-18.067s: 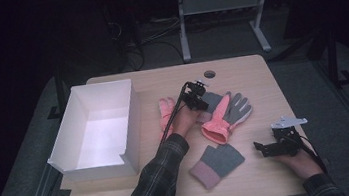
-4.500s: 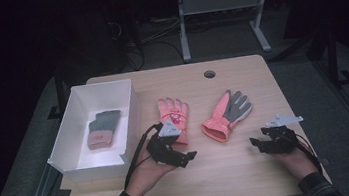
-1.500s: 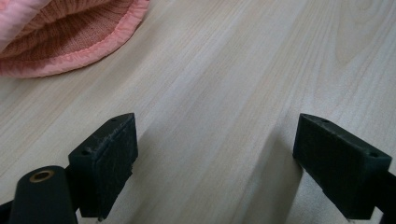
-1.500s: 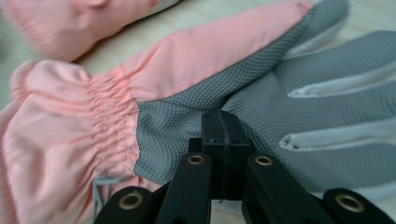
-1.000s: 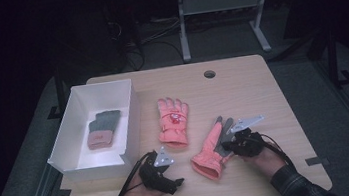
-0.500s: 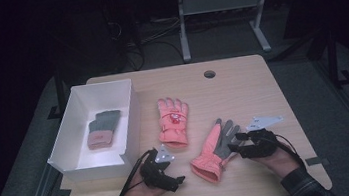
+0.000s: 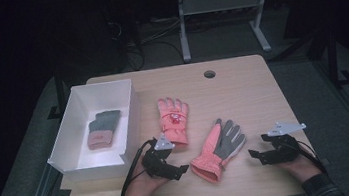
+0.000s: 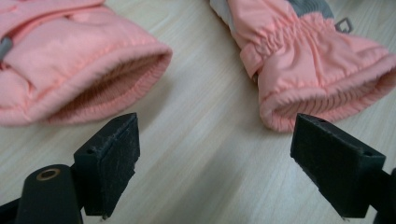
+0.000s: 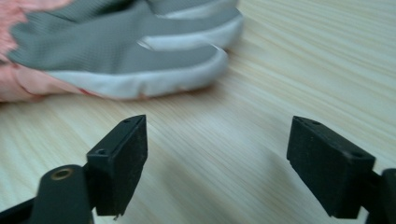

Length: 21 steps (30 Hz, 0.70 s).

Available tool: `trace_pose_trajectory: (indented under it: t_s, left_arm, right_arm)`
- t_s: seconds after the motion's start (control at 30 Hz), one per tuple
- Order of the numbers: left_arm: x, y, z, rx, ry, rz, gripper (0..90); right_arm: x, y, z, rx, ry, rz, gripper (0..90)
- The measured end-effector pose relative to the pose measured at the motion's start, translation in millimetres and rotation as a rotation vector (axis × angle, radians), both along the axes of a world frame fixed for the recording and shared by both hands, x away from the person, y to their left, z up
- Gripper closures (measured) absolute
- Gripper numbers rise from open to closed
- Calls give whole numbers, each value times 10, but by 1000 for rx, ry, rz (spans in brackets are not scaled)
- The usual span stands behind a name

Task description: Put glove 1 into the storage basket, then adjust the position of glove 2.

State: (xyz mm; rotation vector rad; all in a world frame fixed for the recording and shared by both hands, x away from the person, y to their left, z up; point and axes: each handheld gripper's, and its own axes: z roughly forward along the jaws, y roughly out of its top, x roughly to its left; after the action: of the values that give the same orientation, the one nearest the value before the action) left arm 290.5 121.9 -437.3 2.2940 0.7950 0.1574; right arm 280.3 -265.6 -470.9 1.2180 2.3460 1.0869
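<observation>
Three gloves are counted: two pink ones on the table (image 7: 241,84), one small glove (image 7: 102,129) in the white box (image 7: 129,113). The palm-up glove (image 7: 219,149), grey palm with white edging and a pink gathered cuff, is laid diagonally near the front edge, cuff toward the person. The back-up glove (image 7: 173,119) is laid just left of it, apart, beside the box wall. Two grippers are counted. The left gripper (image 7: 174,171) is held wide, nothing between the jaws; in the left gripper view both cuffs are seen just ahead, bare wood between them. The right gripper (image 7: 256,154) has just been opened, jaws wide, nothing held; it is kept right of the grey fingers, clear of them. Open wood is left at the table's right and far side; the front edge is close to both hands.
</observation>
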Motion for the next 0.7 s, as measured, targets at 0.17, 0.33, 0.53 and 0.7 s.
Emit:
trace_pose_trajectory:
  t_s: [0.17, 0.33, 0.53, 0.7]
  left_arm:
    - [85, -67, 68, -8, -10, 6, 137]
    - [242, -128, 150, -31, -39, 62, 165]
    - [484, -203, 211, -26, -74, 122, 275]
    - [710, -282, 231, -44, -92, 193, 372]
  right_arm:
    - [-9, -111, -67, -16, 5, -31, 186]
    - [-6, -127, -90, -21, 1, -32, 166]
    - [-10, -101, -107, -38, -17, -22, 145]
    - [-14, -94, -111, -49, -22, -16, 143]
